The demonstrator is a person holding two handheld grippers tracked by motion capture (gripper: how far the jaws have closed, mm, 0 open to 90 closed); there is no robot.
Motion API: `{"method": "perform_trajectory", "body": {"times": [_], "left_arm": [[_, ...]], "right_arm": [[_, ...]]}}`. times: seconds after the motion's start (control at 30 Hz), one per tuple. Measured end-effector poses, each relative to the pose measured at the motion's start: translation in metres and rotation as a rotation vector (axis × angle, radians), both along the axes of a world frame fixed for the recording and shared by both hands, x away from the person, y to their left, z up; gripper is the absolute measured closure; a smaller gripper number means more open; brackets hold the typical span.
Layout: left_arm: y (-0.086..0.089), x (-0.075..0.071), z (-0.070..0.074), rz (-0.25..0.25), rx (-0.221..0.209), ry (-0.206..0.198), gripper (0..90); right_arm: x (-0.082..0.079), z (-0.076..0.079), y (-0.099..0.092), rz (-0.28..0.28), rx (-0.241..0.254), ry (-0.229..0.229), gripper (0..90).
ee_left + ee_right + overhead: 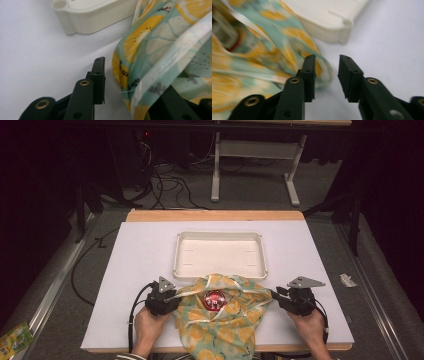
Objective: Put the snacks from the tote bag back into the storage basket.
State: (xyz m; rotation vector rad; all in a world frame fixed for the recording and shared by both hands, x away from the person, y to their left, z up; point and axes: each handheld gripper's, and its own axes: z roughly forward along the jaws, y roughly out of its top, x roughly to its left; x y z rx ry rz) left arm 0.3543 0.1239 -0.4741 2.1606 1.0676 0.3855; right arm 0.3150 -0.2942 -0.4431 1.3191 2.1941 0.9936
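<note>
A person's two hands hold a gripper each at the near edge of a white table (145,250), on either side of a fabric bag (222,315) printed with orange slices on pale green; the bag lies crumpled at the near middle of the table, its lower part hanging over the near edge, its far edge touching or just overlapping the near rim of a shallow white tray (220,254) that sits at the table's centre; a round red thing (214,300) shows in the bag's open mouth. The left gripper (176,296) points inward at the bag's left side; in the left gripper view one black jaw stands clear on the table surface and the bag's white-hemmed edge drapes over the other, a wide gap between the two, so whether the pads press on the cloth cannot be told. The right gripper (273,295) points inward at the bag's right side; in the right gripper view its jaws stand partly apart with bare table between them, the blurred cloth lying just outside the left jaw, nothing gripped.
</note>
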Motion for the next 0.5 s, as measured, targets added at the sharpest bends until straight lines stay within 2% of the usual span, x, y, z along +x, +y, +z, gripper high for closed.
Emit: {"method": "perform_trajectory", "body": {"times": [0.1, 0.23, 0.4, 0.5], "left_arm": [[0.0, 0.0, 0.001, -0.017, -0.006, 0.005, 73.3], [0.001, -0.001, 0.001, -0.033, -0.014, 0.01, 76.6], [0.001, -0.001, 0.001, -0.05, -0.022, 0.014, 79.7], [0.001, -0.001, 0.001, -0.059, -0.025, 0.018, 82.1]], "right_arm": [[-0.004, 0.013, 0.008, 0.028, 0.015, -0.055, 60.4], [-0.005, 0.024, 0.022, 0.088, 0.025, -0.079, 56.0], [0.002, 0.023, 0.041, 0.154, 0.015, -0.06, 52.7], [0.007, 0.019, 0.05, 0.179, -0.013, -0.048, 53.2]]}}
